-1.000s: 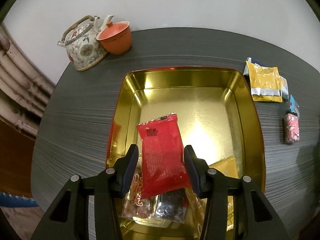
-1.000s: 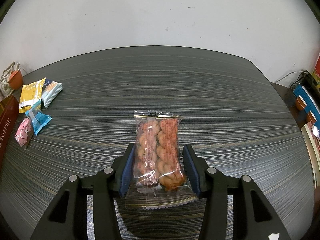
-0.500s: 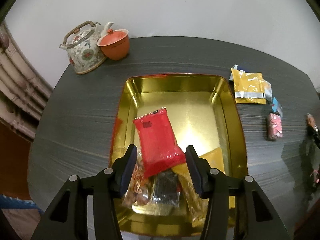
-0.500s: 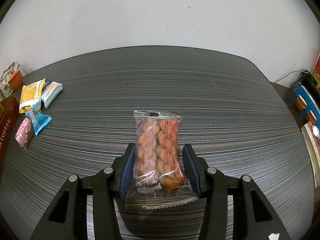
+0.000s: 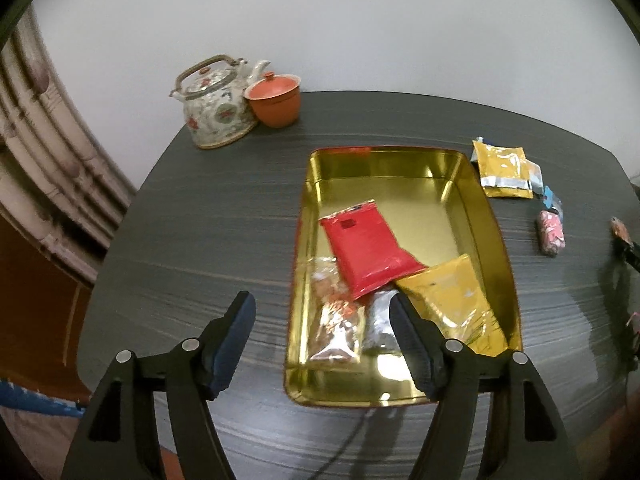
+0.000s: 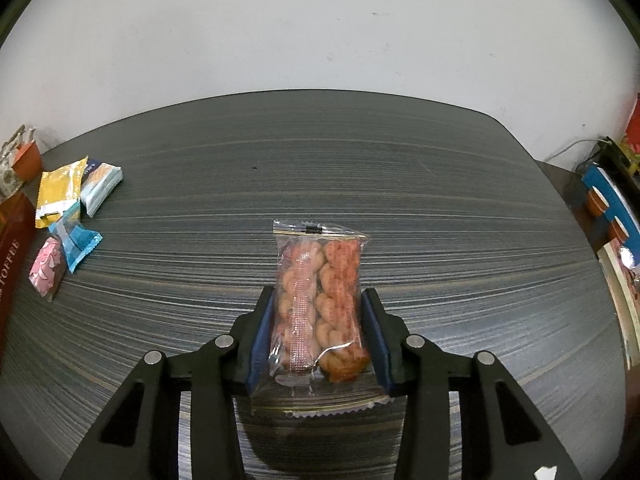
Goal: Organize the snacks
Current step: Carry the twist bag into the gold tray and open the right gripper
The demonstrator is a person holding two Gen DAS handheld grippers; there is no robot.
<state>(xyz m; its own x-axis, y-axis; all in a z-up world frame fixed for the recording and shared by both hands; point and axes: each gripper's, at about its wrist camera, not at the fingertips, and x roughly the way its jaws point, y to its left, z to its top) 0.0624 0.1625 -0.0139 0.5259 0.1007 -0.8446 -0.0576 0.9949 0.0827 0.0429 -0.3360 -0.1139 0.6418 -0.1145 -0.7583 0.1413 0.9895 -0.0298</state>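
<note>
Gold-lined and red outside, the open tin [image 5: 496,240] sits on the dark striped table [image 5: 208,232] with several snack packets already in it: a red packet [image 5: 368,252] lies slanted on top, overlapping a clear packet of brownish snacks [image 5: 336,320], a silvery packet [image 5: 378,328] and a yellow packet [image 5: 452,300] toward the near end. Above the tin's near left corner hangs the left gripper [image 5: 322,332], its jaws opening with nothing between them; one finger shows over bare table, the other over the tin. At the far left corner of the table stand a patterned teapot [image 5: 216,112] and an orange lidded cup [image 5: 276,100], touching or nearly so. To the right of the tin lie loose snacks: a yellow and silver packet [image 5: 504,168] over others, and a small pink wrapped sweet [image 5: 551,234] nearer. In the right wrist view the right gripper [image 6: 318,340] is closing its jaws on a clear packet of twisted pastry [image 6: 320,300], which lies lengthwise between the blue pads; the pads appear to touch the wrapper on both sides, though how firmly they press is hard to judge. That packet's near edge rests on the table. Far to the left lie a yellow packet, a blue-and-white one [image 6: 100,184], a light blue one [image 6: 78,246] and the pink sweet.
</note>
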